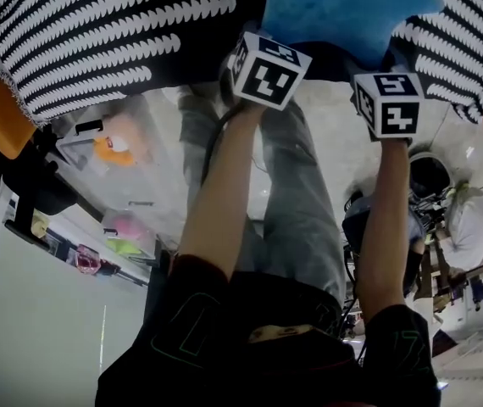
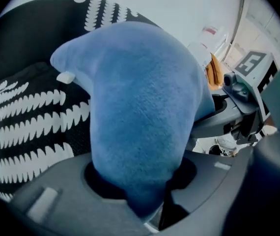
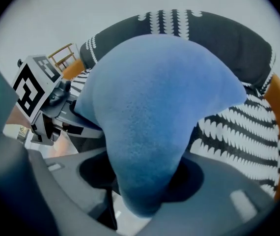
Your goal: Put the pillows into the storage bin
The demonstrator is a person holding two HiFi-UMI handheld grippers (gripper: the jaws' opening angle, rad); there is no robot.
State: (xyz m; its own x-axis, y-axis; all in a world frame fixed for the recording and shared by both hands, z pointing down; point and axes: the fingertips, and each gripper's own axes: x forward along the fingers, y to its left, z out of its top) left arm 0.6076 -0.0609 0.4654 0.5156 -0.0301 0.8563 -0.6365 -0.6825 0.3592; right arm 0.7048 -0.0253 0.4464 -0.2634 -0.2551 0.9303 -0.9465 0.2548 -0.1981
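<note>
The left tongs [image 2: 146,203] and right tongs [image 3: 139,200] each clench a bunched edge of the fuzzy blue pillow [image 1: 343,7], held crosswise between them, its rounded corners pointing outward, against black-and-white patterned pillows [image 1: 97,41].

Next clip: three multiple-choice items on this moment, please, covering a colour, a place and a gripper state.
1. The pillow between the jaws is: A) red B) green C) blue
2. Behind it in both gripper views is: A) a black-and-white patterned pillow B) a wooden crate C) a stack of plates
3. The left gripper is: A) open and empty B) shut on the blue pillow C) shut on a cup

Answers: 1 C, blue plush fills both gripper views. 2 A, the black-and-white pattern spreads behind the plush. 3 B, its jaws pinch the plush, as do those of the right gripper.
</note>
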